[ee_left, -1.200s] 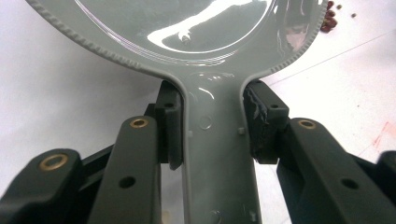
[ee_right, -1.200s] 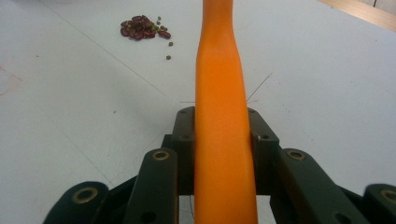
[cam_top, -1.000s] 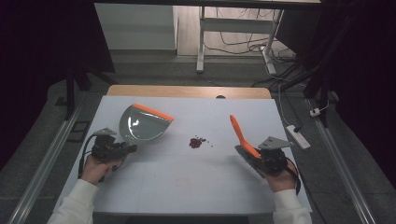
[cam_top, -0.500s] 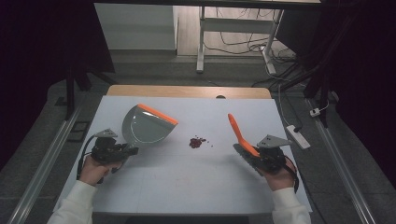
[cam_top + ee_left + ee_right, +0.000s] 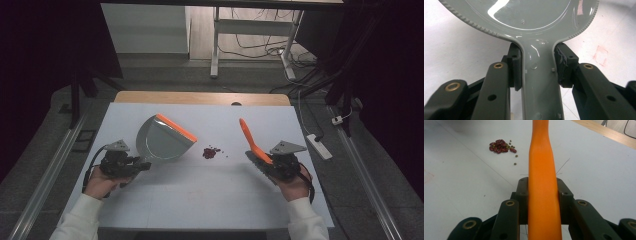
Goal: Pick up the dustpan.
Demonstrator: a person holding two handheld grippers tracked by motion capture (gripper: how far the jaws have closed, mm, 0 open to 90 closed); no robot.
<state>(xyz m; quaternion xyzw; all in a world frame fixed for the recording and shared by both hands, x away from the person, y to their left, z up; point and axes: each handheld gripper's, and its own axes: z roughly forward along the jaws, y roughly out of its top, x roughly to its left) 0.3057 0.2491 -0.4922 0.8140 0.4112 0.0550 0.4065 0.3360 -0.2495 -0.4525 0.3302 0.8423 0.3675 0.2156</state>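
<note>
Gripping the grey dustpan (image 5: 162, 140) by its handle, the left gripper (image 5: 131, 165) sits at lower left of the high view, fingers (image 5: 515, 66) pressed against both handle sides. At lower right, the right gripper (image 5: 267, 162) has its fingers (image 5: 564, 195) closed on an orange brush handle (image 5: 542, 185). Between them, mid-worktop (image 5: 200, 200), lies a small pile of beans (image 5: 210, 152).

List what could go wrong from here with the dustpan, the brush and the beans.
The dustpan looks raised off the table, so swept beans could slide under its lip. The small green ones lie loose beside the pile; a hard stroke of the brush in the right gripper may scatter them.
</note>
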